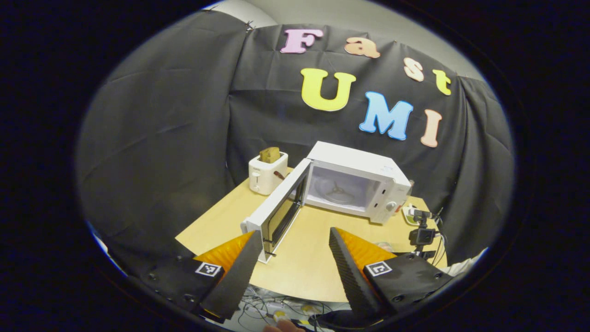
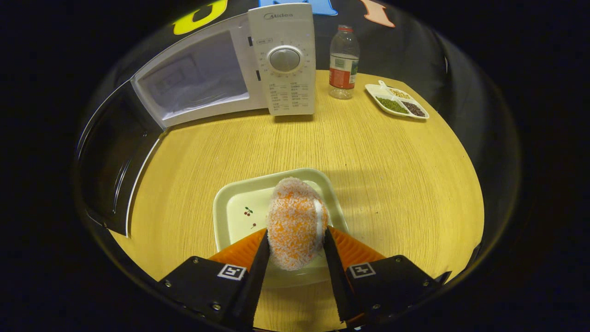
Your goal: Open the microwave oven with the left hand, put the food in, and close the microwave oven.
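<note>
The white microwave (image 1: 364,177) stands on the round wooden table (image 1: 304,258) with its door (image 1: 279,207) swung wide open to the left. My left gripper (image 1: 295,240) is open, held back from the table, its left finger just beside the door's edge. In the right gripper view the microwave (image 2: 281,60) is at the far side, its cavity (image 2: 198,78) open and its door (image 2: 110,157) at the left. My right gripper (image 2: 295,240) is shut on a speckled orange food piece (image 2: 295,221) over a small cream plate (image 2: 235,207).
A white toaster (image 1: 267,173) with a slice in it stands left of the microwave. A plastic bottle (image 2: 343,62) and a divided dish of grains (image 2: 396,101) sit at the far right of the table (image 2: 392,184). A small camera on a stand (image 1: 421,235) is at the table's right edge.
</note>
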{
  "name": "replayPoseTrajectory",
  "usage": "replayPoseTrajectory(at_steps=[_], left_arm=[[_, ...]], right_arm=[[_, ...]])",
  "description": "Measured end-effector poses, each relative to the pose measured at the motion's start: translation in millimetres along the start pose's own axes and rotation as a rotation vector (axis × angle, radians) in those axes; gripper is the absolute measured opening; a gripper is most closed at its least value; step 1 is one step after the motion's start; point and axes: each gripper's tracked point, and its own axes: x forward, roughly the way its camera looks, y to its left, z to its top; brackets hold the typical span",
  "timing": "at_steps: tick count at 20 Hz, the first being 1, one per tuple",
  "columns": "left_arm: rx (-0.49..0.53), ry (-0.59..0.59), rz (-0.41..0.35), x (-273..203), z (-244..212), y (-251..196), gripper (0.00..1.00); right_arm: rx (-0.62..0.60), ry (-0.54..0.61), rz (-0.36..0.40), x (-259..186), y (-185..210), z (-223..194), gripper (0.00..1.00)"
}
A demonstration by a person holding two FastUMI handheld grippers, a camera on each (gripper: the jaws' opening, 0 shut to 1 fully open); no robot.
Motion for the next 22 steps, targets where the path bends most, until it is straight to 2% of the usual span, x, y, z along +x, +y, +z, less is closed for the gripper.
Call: replayPoseTrajectory(at_steps=[1,2,4,7,8,9,13,19,20,21,22], left_arm=[[0.009,0.006,0.011,0,-1,-3,0.98],[0.01,0.009,0.021,0,-3,-6,0.98],[-0.001,0.01,0.026,-1,-4,-13,1.0],[0.0,0.006,0.033,-2,-7,-17,0.95],[0.003,-0.002,0.033,-3,-4,-17,0.98],[0.003,-0.015,0.031,-6,-1,-15,0.95],[0.012,-0.058,0.022,-15,7,1,0.98],[0.003,-0.13,0.005,-45,16,60,0.95],[-0.004,-0.14,-0.006,-48,14,69,0.95],[-0.012,-0.147,-0.021,-50,12,76,0.99],[-0.016,-0.143,-0.04,-49,6,79,0.97]], right_arm=[[-0.023,-0.012,-0.007,0,-1,2,0.66],[-0.031,-0.021,-0.013,0,-3,3,0.62],[-0.043,-0.027,0.018,0,4,4,0.48],[-0.07,-0.049,0.035,-7,3,10,0.48],[-0.079,-0.068,0.032,-11,2,14,0.48],[-0.088,-0.085,0.035,-15,3,21,0.48],[-0.054,-0.127,0.064,-34,25,43,0.48],[0.017,-0.217,0.097,-70,85,84,0.48],[0.019,-0.232,0.102,-73,98,90,0.48],[0.022,-0.249,0.104,-75,110,98,0.48],[0.027,-0.261,0.106,-77,123,105,0.48]])
